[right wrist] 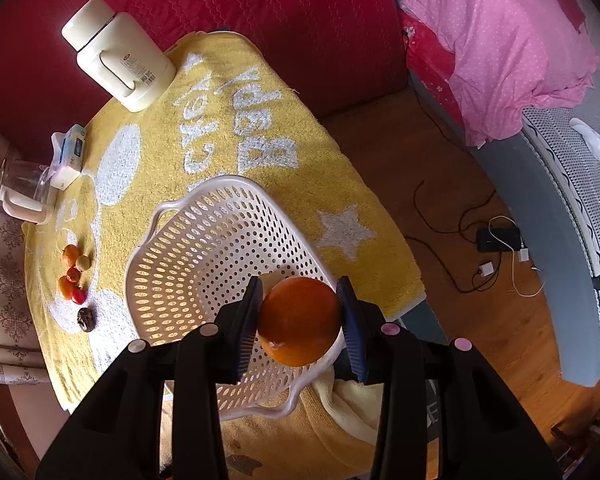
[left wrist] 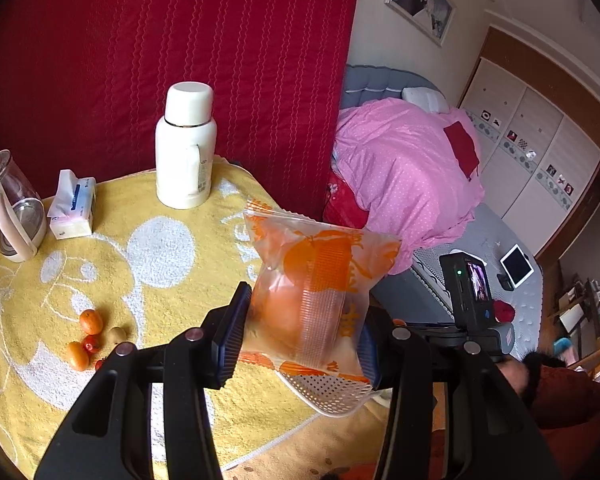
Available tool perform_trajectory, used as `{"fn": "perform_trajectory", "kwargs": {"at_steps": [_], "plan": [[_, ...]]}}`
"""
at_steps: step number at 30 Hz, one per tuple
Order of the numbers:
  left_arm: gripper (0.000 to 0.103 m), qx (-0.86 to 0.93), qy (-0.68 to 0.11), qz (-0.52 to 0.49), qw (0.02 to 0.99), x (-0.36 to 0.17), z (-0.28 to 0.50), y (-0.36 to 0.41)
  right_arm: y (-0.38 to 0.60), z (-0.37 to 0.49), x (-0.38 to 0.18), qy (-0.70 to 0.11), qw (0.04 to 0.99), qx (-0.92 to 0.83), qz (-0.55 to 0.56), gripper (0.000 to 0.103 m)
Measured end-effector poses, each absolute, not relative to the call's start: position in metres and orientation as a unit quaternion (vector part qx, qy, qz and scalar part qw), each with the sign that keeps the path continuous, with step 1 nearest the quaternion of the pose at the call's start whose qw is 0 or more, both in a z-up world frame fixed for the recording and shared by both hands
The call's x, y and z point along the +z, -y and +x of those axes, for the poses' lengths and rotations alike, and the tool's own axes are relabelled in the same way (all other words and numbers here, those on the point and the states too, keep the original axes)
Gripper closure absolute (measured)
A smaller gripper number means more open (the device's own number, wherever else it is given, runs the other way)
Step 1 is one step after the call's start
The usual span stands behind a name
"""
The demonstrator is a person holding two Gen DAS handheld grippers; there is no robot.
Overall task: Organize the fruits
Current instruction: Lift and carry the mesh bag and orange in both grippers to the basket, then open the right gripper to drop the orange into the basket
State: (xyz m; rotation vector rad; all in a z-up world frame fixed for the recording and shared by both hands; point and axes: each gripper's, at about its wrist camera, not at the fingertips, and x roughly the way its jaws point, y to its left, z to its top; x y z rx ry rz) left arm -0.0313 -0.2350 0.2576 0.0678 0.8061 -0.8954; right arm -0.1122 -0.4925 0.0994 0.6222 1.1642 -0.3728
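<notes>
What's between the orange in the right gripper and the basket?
Nothing visible. The right gripper holds the orange directly over the white basket, which looks empty, with its open top unobstructed. The bagged orange sits in the left gripper, off to the side.

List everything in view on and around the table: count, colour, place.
Perforated plastic basket: one, white, near table edge.
Round orange: one, orange, above the basket, in right gripper.
Printed plastic bag holding an orange: one, clear and orange, in left gripper.
Small loose fruits: several, orange, red, tan, left of basket.
Thermos flask: one, cream, table's back.
Tissue pack: one, white-blue, beside flask.
Glass kettle: one, clear, left edge.
Towel tablecloth: one, yellow.
Left gripper: shut on bag.
Right gripper: shut on orange.
</notes>
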Motion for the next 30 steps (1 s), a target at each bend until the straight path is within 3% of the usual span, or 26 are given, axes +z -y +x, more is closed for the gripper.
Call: {"fn": "perform_trajectory", "kwargs": {"at_steps": [7, 8, 9, 10, 23, 27, 30], "plan": [[0.055, -0.435, -0.401, 0.036, 0.805, 0.243, -0.04, 0.268, 0.481, -0.104, 0.095, -0.543, 0.774, -0.098, 0.311, 0.064], [0.055, -0.437, -0.408, 0.035, 0.801, 0.239, -0.04, 0.273, 0.479, -0.103, 0.093, -0.546, 0.774, -0.092, 0.308, 0.058], [0.055, -0.439, -0.415, 0.034, 0.796, 0.235, -0.041, 0.277, 0.48, -0.103, 0.092, -0.546, 0.774, -0.089, 0.309, 0.043], [0.055, -0.44, -0.421, 0.033, 0.792, 0.232, -0.042, 0.282, 0.481, -0.104, 0.092, -0.542, 0.775, -0.091, 0.312, 0.037], [0.054, -0.433, -0.472, 0.014, 0.768, 0.203, -0.041, 0.316, 0.512, -0.111, 0.117, -0.501, 0.804, -0.092, 0.306, 0.036], [0.032, -0.426, -0.48, 0.01, 0.767, 0.2, -0.039, 0.318, 0.515, -0.107, 0.124, -0.492, 0.813, -0.091, 0.297, 0.036], [0.028, -0.419, -0.473, 0.008, 0.775, 0.204, -0.036, 0.314, 0.516, -0.104, 0.126, -0.489, 0.815, -0.09, 0.297, 0.036]]}}
